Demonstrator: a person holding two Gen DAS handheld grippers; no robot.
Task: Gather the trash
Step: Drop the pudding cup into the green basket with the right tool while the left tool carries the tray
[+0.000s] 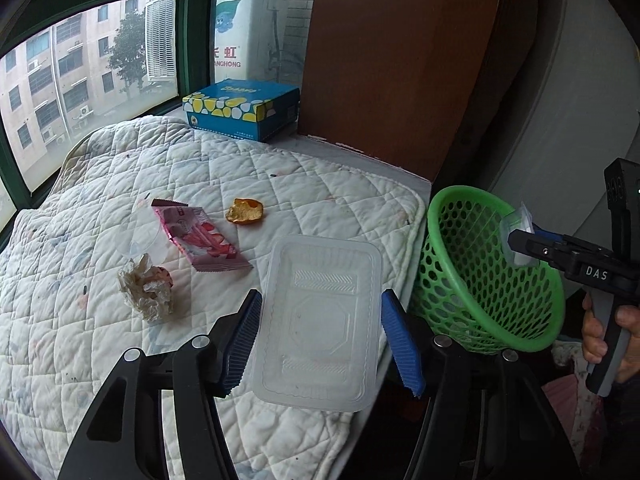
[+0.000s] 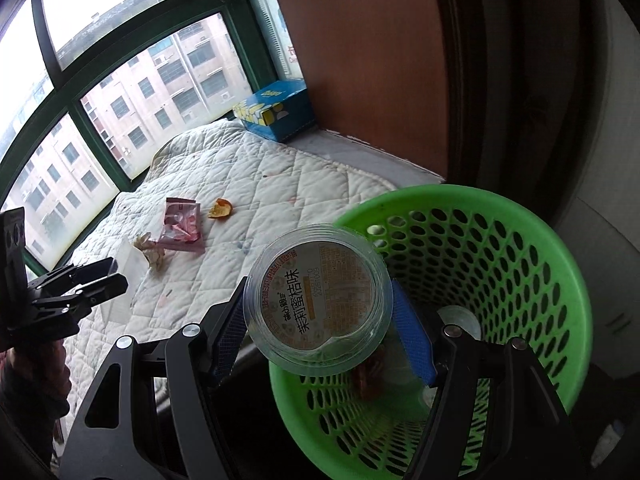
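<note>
My left gripper (image 1: 322,340) is shut on a clear plastic tray (image 1: 320,320), its blue pads on the tray's two long sides, held above the quilt's near edge. My right gripper (image 2: 320,320) is shut on a clear round cup with a printed lid (image 2: 318,300), held over the near rim of the green mesh basket (image 2: 440,196). The basket (image 1: 460,192) stands right of the quilt and has some scraps inside. On the quilt lie a pink wrapper (image 1: 200,236), an orange peel (image 1: 245,211), a crumpled plastic wad (image 1: 146,286) and a clear round lid (image 1: 138,232).
A white quilt (image 1: 280,168) covers the window ledge. A blue tissue box (image 1: 244,108) sits at its far end beside a brown wooden panel (image 1: 400,60). Green-framed windows run along the left. A person's hand (image 1: 600,336) grips the right tool's handle.
</note>
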